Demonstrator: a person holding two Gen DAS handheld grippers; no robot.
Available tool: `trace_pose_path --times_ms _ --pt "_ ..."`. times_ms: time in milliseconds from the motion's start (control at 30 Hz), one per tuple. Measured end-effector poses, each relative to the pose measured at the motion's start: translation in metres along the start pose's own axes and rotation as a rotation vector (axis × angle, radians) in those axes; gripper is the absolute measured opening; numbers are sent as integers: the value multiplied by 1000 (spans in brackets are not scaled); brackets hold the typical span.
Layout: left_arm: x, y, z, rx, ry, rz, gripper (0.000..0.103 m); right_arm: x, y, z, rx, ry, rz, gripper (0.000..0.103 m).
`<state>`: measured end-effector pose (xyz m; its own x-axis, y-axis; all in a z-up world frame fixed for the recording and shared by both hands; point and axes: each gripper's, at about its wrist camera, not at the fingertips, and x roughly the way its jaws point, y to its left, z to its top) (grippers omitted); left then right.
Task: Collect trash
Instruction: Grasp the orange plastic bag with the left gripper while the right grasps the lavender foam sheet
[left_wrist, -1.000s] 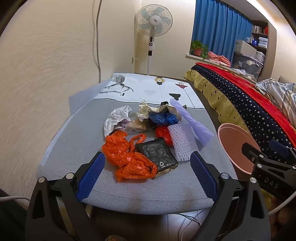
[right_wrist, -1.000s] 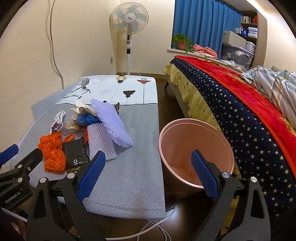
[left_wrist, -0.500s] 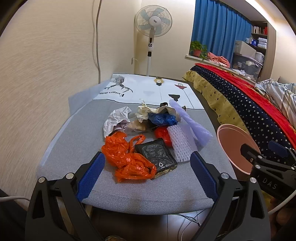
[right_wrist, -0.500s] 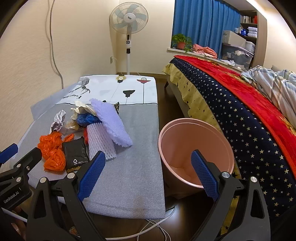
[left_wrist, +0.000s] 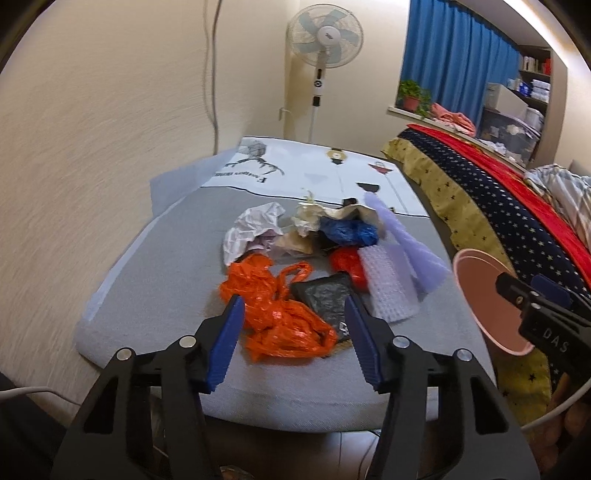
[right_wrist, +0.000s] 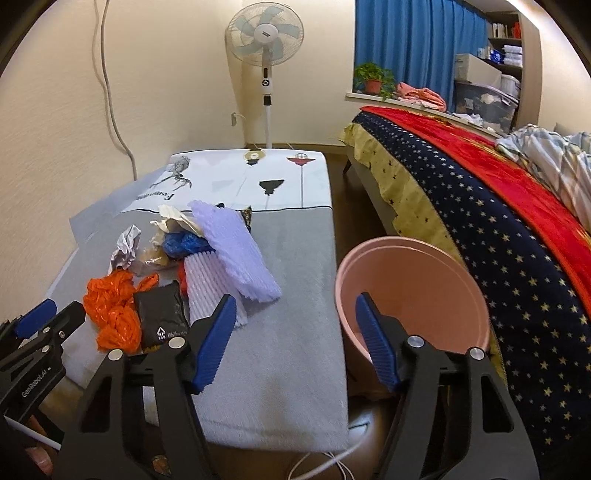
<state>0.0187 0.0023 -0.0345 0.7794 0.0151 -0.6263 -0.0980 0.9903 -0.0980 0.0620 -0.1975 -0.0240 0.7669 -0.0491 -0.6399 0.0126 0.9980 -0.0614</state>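
My left gripper (left_wrist: 293, 334) hangs over the orange bag (left_wrist: 275, 308) on the counter (left_wrist: 155, 291), jaws just narrowed, gripping nothing. My right gripper (right_wrist: 295, 338), likewise narrowed and empty, faces the pink bin (right_wrist: 413, 275).

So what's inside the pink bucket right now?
The pink bucket looks empty: only its bare inner wall shows. Its floor is hidden behind the right gripper's finger, so a small piece there can't be ruled out.

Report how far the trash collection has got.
Done: nothing visible; the pink plastic bin looks empty. In hand: nothing; the left gripper and right gripper have just been closing partway, with nothing between them. Left: the whole pile on the grey table, including the crumpled orange plastic bag, black pouch and lilac foam netting.
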Motion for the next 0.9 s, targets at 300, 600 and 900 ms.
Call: trace_pose_path --times_ms 300,600,900 --pt "46 15 0 -64 61 93 55 47 15 11 -46 44 70 61" --pt "75 27 -4 -96 117 146 55 87 30 10 -94 121 97 43" --pt "78 25 -3 -93 133 112 31 93 32 6 -116 152 110 10"
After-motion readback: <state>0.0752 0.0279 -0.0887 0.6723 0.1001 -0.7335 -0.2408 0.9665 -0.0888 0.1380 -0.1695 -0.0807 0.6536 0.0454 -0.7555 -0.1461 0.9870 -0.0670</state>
